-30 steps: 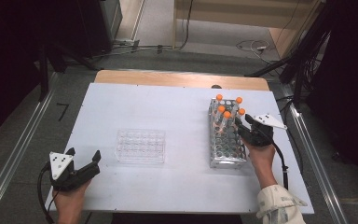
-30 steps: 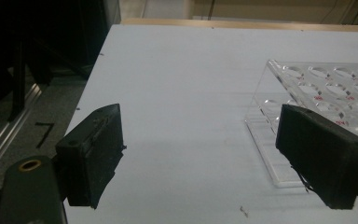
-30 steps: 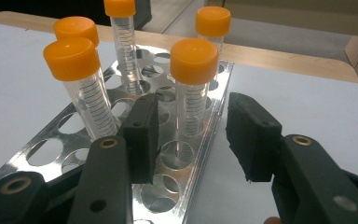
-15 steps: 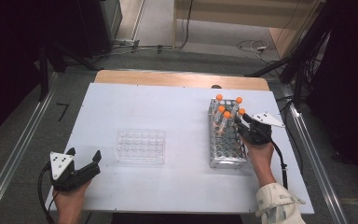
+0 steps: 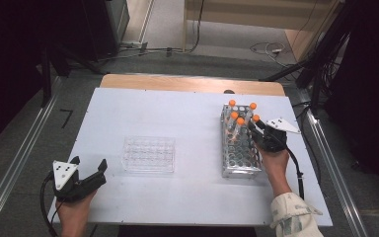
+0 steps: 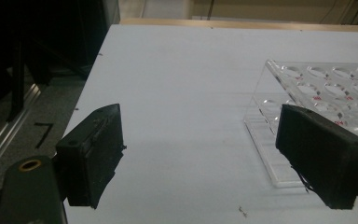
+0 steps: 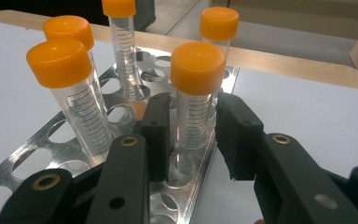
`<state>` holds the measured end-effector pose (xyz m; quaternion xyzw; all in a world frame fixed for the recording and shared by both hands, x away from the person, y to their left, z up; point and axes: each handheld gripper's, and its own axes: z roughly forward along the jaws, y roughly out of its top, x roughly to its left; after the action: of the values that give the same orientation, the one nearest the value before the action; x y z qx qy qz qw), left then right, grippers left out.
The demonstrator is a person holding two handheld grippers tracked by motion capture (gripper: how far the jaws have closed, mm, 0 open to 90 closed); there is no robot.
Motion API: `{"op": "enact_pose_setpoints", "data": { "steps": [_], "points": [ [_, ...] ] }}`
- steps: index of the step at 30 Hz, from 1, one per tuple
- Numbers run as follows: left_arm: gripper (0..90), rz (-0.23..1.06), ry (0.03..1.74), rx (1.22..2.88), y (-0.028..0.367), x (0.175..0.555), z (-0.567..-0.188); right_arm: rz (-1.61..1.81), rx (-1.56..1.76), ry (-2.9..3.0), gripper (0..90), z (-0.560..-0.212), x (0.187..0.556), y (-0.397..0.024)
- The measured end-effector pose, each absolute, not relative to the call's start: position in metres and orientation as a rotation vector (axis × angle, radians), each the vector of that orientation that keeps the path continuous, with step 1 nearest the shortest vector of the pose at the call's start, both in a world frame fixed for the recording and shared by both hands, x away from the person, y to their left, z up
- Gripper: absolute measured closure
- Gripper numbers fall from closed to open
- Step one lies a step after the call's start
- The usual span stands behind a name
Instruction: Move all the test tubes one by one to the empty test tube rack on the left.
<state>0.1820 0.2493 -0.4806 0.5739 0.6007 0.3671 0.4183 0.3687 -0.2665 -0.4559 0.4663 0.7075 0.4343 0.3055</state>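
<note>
Jaws of the right claw [image 7: 193,140] have just been closing around the nearest clear orange-capped tube [image 7: 195,100] at the metal rack's [image 5: 239,148] right edge, with slight gaps left. Best squeeze squarely below the cap and lift straight up. Left claw [image 6: 214,161] rests open, empty, lower left on the tabletop [image 5: 187,113].

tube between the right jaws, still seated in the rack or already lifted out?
Seated. In the right gripper view the orange-capped tube stands upright, its lower end down in a hole of the metal rack; the jaws, just closing, flank it.
</note>
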Motion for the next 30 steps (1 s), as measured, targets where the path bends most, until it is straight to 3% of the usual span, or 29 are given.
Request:
{"op": "enact_pose_setpoints", "data": {
  "steps": [30],
  "points": [
    [14.9, 0.920, 1.506, 1.439, 0.2495, 0.1814, -0.4803, 1.131, 1.247, 1.881, 68.2, -0.4612, 0.3730, -0.2646]
  ]
}}
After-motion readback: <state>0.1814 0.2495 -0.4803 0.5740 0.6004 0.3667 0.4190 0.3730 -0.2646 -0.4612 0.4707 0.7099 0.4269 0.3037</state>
